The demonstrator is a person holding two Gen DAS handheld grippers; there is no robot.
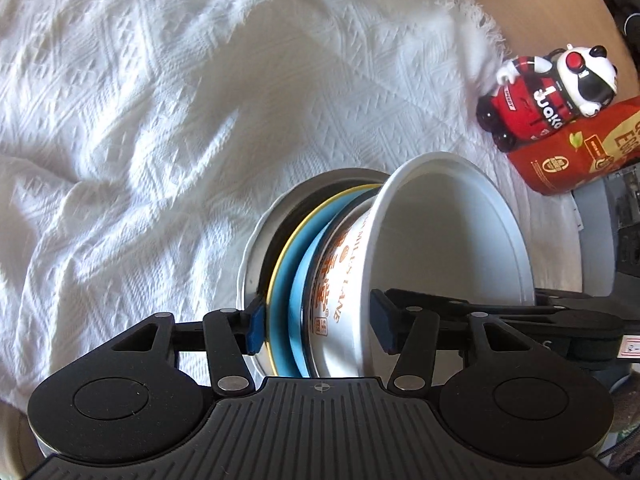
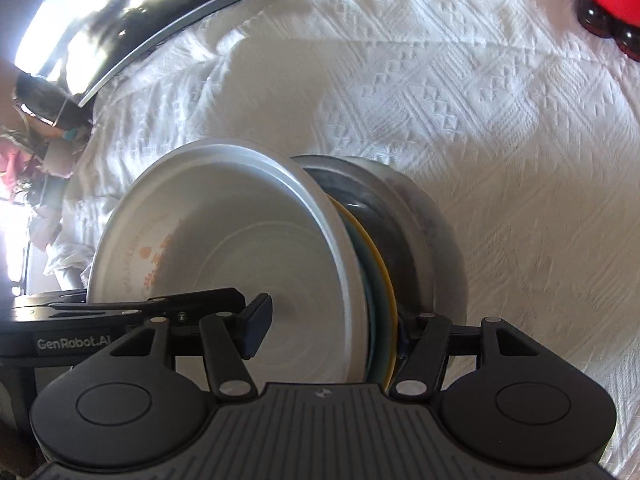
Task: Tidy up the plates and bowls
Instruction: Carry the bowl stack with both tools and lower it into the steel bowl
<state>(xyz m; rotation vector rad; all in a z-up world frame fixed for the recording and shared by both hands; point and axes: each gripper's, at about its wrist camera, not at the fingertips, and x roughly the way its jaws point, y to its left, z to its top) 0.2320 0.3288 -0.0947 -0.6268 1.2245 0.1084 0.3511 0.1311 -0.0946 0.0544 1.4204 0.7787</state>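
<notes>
Carrying a nested stack of dishes between 2 grippers, above a rumpled white cloth.

Left wrist view, left to right:
- Left gripper straddles the stack edge-on. Left blue pad sits against the rim of the outermost grey bowl; right pad lies inside the white printed bowl. Fingers stand wide and grip the whole stack across its thickness.
- Between grey and white: a yellow-rimmed blue plate.
- Far right, on the cloth edge: a panda figurine leaning against a red packet.

Right wrist view, left to right:
- Glossy dark screen at top left.
- Right gripper holds the opposite edge of the same stack; left pad inside the white bowl, right finger hidden behind the plates. Clamped on the stack, as far as I can tell.

Risks:
- Stack is tipped on its side, so only pad pressure keeps it together; a slack squeeze lets inner pieces slide out.
- 2 hands drifting apart or twisting unevenly would pry the rims loose.
- Wrinkled cloth gives an uneven landing; stack could rock or tip.
- Figurine sits near the path; a swing right could knock it over.
</notes>
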